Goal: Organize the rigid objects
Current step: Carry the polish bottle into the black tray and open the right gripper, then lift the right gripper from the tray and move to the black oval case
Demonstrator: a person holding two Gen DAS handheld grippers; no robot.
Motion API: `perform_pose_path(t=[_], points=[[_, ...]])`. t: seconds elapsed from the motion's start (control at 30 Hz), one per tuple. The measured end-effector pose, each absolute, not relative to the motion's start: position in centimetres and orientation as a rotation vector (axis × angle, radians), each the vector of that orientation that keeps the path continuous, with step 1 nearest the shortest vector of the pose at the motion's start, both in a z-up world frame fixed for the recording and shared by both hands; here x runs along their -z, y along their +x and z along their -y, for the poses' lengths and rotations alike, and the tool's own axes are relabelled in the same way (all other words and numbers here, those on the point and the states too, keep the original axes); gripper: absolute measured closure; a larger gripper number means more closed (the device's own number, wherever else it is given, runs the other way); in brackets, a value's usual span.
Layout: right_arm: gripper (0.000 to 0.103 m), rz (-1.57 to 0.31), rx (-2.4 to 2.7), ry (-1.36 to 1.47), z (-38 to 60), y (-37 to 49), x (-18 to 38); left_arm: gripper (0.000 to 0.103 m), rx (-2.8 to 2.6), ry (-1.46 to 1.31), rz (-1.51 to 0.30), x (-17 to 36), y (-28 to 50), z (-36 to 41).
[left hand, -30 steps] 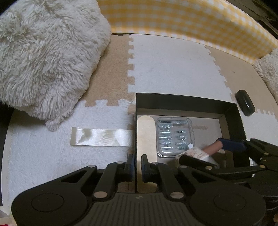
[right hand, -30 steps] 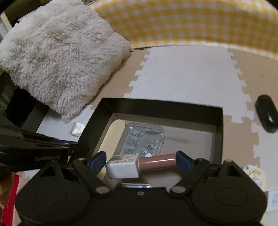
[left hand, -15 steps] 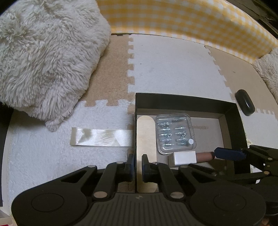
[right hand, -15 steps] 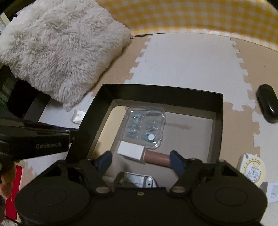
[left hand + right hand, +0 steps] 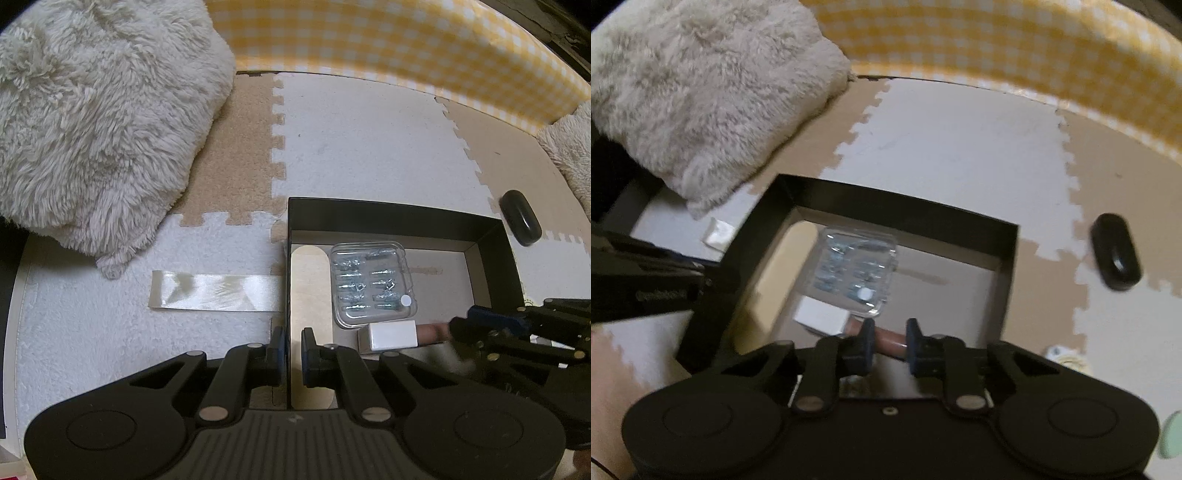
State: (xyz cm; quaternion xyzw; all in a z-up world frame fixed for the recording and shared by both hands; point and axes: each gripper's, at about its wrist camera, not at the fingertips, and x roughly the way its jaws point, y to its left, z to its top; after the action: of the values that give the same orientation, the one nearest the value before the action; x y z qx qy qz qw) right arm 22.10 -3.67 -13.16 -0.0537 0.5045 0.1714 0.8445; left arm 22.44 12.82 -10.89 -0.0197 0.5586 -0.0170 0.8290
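A black box (image 5: 391,214) (image 5: 894,208) lies on the floor mat. Inside lie a wooden stick (image 5: 310,288), a clear plastic case of small metal parts (image 5: 373,284) (image 5: 857,269), and a white-capped pink tube (image 5: 393,334) (image 5: 822,315). My left gripper (image 5: 293,347) is shut on the box's left wall. My right gripper (image 5: 889,345) is raised just above the tube's pink end with its jaws narrowed to a small gap and nothing between them; it shows at the right edge in the left wrist view (image 5: 480,321).
A fluffy white cushion (image 5: 96,122) lies at the back left. A satin ribbon strip (image 5: 218,291) lies left of the box. A black oval case (image 5: 521,218) (image 5: 1115,256) lies right of it. A yellow checked wall (image 5: 388,48) bounds the back.
My right gripper let go of the pink tube, which now lies in the box beside the clear case. The gripper drew back and its jaws narrowed. The left gripper stayed put.
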Motion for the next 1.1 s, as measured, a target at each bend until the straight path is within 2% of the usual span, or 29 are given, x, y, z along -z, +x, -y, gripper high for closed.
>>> perform_pose_path(t=[0.07,0.33,0.57,1.1], points=[[0.093,-1.062,-0.346,-0.166,3.6,22.2,13.2,0.095,0.036,-0.041,-1.186,10.9,22.5,-12.8],[0.097,-1.071,-0.333,-0.372,2.0,21.8,15.3,0.095,0.036,-0.043,-1.186,10.9,22.5,-12.9],[0.098,-1.093,-0.418,-0.187,2.7,22.4,15.3,0.095,0.036,-0.041,-1.186,10.9,22.5,-12.9],[0.098,-1.079,-0.497,0.017,2.8,22.3,15.3,0.095,0.036,-0.042,-1.186,10.9,22.5,-12.9]])
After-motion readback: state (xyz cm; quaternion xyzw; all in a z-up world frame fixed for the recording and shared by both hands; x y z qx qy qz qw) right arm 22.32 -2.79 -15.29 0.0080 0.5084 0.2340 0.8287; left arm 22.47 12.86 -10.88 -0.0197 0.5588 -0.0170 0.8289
